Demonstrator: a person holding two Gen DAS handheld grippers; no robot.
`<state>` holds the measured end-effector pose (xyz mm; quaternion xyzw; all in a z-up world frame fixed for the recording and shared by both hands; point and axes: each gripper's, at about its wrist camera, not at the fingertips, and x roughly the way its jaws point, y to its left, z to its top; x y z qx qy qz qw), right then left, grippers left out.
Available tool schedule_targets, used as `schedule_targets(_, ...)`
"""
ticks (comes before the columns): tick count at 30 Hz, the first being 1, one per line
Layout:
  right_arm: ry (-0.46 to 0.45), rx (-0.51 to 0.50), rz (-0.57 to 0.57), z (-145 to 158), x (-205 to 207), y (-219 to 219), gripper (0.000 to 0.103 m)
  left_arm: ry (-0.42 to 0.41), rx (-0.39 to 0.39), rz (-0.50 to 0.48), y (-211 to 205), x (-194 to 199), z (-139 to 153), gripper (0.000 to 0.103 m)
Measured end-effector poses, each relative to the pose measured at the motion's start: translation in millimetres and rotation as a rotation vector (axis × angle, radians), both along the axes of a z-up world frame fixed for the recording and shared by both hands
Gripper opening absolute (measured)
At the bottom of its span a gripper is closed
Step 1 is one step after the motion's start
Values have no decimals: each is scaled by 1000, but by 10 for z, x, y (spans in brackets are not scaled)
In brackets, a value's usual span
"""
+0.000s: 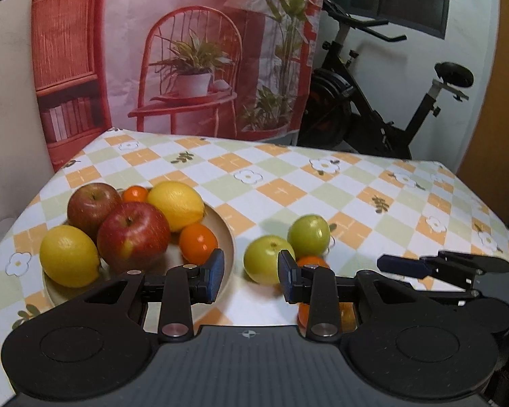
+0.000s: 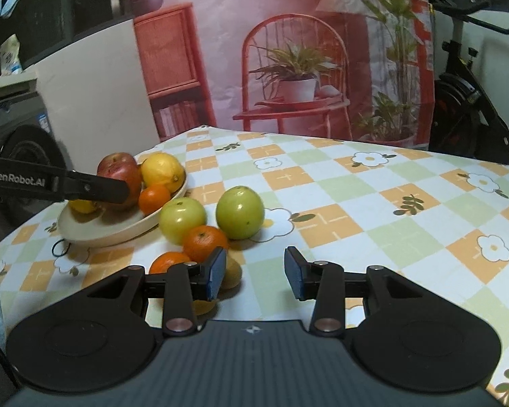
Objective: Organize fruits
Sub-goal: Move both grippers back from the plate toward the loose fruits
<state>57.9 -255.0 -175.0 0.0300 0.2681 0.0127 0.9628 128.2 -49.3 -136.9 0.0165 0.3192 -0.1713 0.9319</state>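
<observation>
The left gripper's [image 1: 251, 276] fingers [image 1: 215, 276] stand apart with nothing between them, above the worktop [image 1: 288, 183] between the plate [image 1: 225, 234] and two green apples [image 1: 268, 259]. The right gripper's [image 2: 255, 273] fingers [image 2: 217, 273] are likewise parted and empty, just right of a kiwi [image 2: 232, 276] and two tangerines [image 2: 205, 242]. The plate's lemons [image 1: 176, 205] lie with their long axes running roughly left to right.

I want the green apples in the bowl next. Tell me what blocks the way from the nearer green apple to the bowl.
Nothing visible lies between the green apple and the bowl; they sit almost side by side. An orange lies just in front.
</observation>
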Motion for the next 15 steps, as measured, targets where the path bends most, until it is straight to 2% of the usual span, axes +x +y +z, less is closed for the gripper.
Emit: schedule_targets(15, 30, -1, 33, -40, 25, 20, 42, 33, 16, -69, -50, -107, -125, 37)
